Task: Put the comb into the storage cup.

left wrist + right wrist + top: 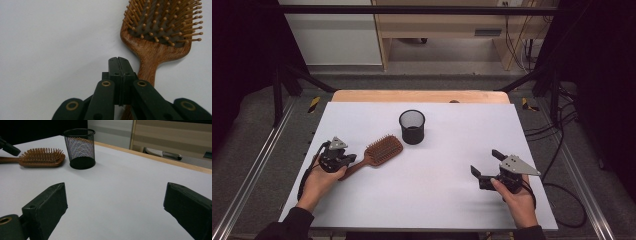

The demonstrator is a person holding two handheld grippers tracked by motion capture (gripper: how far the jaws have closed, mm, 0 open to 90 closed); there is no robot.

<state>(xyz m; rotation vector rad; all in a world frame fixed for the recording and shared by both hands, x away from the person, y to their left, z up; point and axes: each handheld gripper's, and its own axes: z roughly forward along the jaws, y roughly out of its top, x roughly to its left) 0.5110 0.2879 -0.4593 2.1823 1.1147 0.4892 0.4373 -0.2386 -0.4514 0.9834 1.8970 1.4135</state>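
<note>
Resting low, left gripper [343,161] fingers closed over hairbrush [377,152] handle

Black mesh cup [412,127] on white desk [447,200], lab clutter behind.

Mesh cup upright, round, open top, near the far middle of the desk; in the right gripper view it [80,148] sits toward the upper left, solid dark base on the surface. Desk top white and matte, wooden strip [419,96] along its far edge. Grey floor [257,135] around, metal rails [247,175] both sides, black frame bars [412,9] overhead. White cabinet [332,35] and light wooden furniture [442,25] at the back. Black cables [562,145] trail on the floor, right side.
</note>
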